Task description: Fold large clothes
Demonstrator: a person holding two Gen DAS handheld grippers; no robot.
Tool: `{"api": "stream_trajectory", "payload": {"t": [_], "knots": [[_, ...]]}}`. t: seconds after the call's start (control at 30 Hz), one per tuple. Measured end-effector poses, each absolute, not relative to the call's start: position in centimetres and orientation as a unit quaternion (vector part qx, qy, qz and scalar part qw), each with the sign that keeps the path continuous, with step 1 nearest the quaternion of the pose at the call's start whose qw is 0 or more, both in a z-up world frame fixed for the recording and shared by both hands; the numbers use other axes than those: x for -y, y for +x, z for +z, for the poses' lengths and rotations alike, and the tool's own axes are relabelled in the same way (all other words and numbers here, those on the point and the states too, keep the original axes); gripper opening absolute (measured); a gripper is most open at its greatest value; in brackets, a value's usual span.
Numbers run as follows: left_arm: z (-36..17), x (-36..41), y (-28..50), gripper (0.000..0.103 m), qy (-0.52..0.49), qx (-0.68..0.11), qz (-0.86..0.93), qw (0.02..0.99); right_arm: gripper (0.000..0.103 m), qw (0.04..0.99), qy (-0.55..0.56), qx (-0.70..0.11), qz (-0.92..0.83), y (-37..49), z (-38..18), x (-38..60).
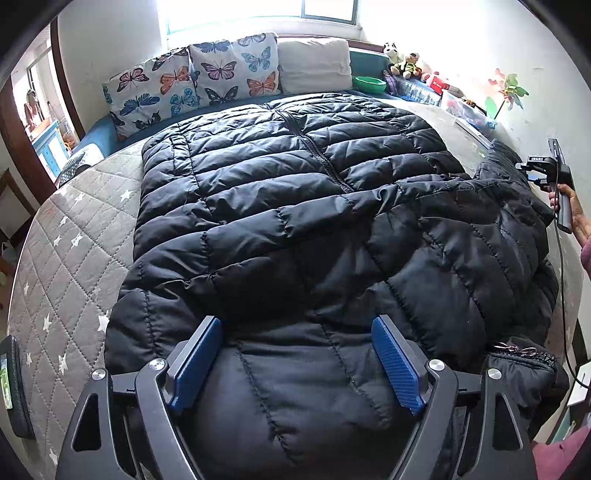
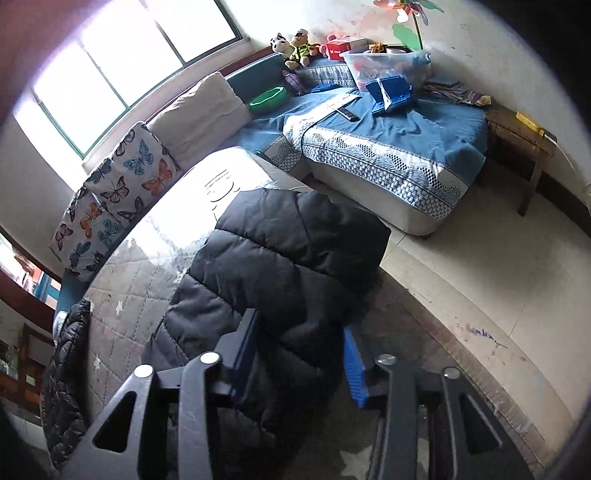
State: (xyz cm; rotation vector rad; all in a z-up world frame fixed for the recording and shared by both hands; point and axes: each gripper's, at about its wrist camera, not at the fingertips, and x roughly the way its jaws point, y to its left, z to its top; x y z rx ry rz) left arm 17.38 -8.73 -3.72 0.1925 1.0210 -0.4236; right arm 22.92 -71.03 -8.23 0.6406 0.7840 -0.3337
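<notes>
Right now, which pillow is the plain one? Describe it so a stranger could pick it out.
Start at the window behind the bed with the black coat. Three pillows lean in a row beneath it. The plain pillow is the cream one at the end beside the green bowl; the butterfly pillows next to it are printed.

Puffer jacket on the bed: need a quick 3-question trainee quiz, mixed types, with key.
1. True or false: the fingers of the left gripper are shut on the jacket.
2. What lies between the fingers of the right gripper? A) the jacket's sleeve B) a green bowl C) a stuffed toy
3. Fill in: the two pillows behind the jacket are printed with ____.

Key: 1 false (they stand apart); 2 A; 3 butterflies.
</notes>
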Motion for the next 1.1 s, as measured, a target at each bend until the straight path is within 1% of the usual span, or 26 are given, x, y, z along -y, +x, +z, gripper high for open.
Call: {"api": "stream_trajectory", "payload": {"t": [0.2, 0.27, 0.3, 0.33, 0.37, 0.43, 0.53, 0.7, 0.87, 1.1], "knots": [[-3.7, 8.9, 17.5, 0.094, 0.091, -0.487, -0.201, 0.845, 0.035, 0.855, 0.337, -0.363, -0.155, 22.7, -8.6, 72.1], [-3.7, 9.0, 17.5, 0.095, 0.091, -0.488, -0.2, 0.845, 0.03, 0.859, 0.322, -0.365, -0.159, 22.9, -8.3, 71.6], [-3.6, 9.0, 17.6, 0.095, 0.091, -0.489, -0.198, 0.845, 0.022, 0.862, 0.32, -0.361, -0.159, 22.9, -8.0, 71.4], [-3.5, 9.0, 17.6, 0.095, 0.09, -0.49, -0.197, 0.844, 0.019, 0.865, 0.32, -0.352, -0.158, 22.6, -7.5, 71.2], [-3.3, 9.1, 17.6, 0.095, 0.09, -0.49, -0.196, 0.845, 0.017, 0.869, 0.32, -0.344, -0.156, 22.4, -7.0, 71.0], [-2.9, 9.0, 17.6, 0.095, 0.092, -0.488, -0.195, 0.846, 0.014, 0.88, 0.315, -0.325, -0.148, 21.7, -5.2, 70.4], [-1.7, 8.7, 17.3, 0.095, 0.082, -0.479, -0.196, 0.852, 0.013, 0.895, 0.301, -0.302, -0.134, 20.8, -2.3, 69.3], [1.3, 7.6, 16.2, 0.095, 0.068, -0.444, -0.193, 0.872, 0.013, 0.928, 0.251, -0.261, -0.088, 19.2, 4.4, 64.7], [3.6, 5.8, 14.3, 0.095, 0.055, -0.419, -0.196, 0.885, 0.013, 0.957, 0.188, -0.222, -0.021, 17.4, 11.4, 56.8], [5.2, 2.3, 11.7, 0.095, 0.033, -0.398, -0.204, 0.894, 0.013, 0.975, 0.105, -0.179, 0.079, 15.0, 18.1, 45.0]]}}
